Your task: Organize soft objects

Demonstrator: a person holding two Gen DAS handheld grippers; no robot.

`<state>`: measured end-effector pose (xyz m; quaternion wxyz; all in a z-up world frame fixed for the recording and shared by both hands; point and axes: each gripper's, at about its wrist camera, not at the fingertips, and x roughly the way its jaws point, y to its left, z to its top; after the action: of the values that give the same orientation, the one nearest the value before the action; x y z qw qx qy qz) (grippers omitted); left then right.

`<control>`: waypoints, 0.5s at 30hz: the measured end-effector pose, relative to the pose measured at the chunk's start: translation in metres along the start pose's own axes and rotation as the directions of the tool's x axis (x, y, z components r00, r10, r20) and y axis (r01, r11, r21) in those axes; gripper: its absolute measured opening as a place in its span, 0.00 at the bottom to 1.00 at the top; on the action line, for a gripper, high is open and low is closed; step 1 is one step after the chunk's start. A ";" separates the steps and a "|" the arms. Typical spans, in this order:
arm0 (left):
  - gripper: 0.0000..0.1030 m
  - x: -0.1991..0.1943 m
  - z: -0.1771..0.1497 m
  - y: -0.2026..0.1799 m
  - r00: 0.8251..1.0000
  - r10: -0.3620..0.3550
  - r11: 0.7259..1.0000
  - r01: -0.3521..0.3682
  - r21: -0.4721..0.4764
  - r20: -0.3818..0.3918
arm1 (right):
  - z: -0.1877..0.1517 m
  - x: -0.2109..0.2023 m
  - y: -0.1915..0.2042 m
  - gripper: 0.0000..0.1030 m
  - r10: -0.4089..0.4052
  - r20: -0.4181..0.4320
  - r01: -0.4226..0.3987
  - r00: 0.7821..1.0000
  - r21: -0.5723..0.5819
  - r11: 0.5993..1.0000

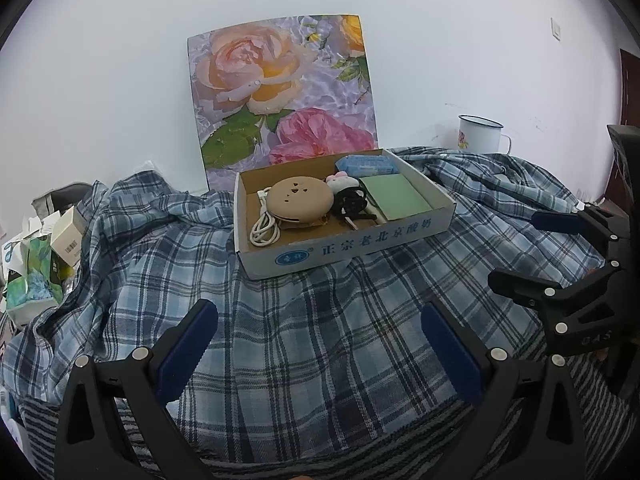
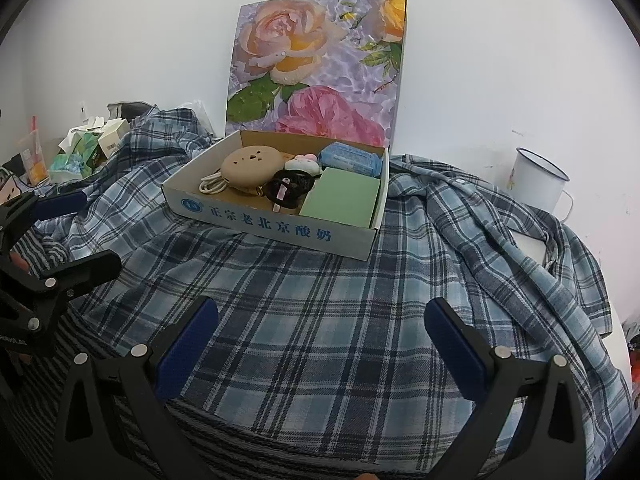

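A blue plaid shirt lies spread and rumpled over the surface, with a striped cloth showing under its near edge. My left gripper hovers open over the shirt's near part, nothing between its fingers. It also shows at the left edge of the right wrist view, the left gripper open. My right gripper is open above the shirt too, empty. Seen from the left wrist view, the right gripper stands open at the far right.
A cardboard box sits on the shirt, holding a tan round pouch, white cable, small plush, green pack and blue wipes. Behind stands a floral panel. Enamel mug right, tissue packs left.
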<state>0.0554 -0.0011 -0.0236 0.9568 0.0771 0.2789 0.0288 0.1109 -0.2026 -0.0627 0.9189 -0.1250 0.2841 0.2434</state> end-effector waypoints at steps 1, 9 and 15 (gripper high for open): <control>1.00 0.000 0.000 0.000 1.000 -0.003 1.000 0.003 -0.001 -0.001 | 0.000 0.000 0.001 1.00 -0.001 -0.001 0.001 1.000 -0.003 1.000; 1.00 0.002 -0.001 0.000 1.000 -0.003 1.000 0.003 0.005 -0.011 | -0.001 -0.002 0.002 1.00 -0.016 0.007 0.016 1.000 -0.018 1.000; 1.00 0.002 -0.003 -0.002 1.000 -0.002 1.000 0.002 0.004 -0.017 | -0.001 -0.003 0.001 1.00 -0.013 0.008 0.013 1.000 -0.011 1.000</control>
<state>0.0556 -0.0027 -0.0272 0.9542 0.0784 0.2874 0.0280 0.1083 -0.2035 -0.0618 0.9208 -0.1308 0.2784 0.2397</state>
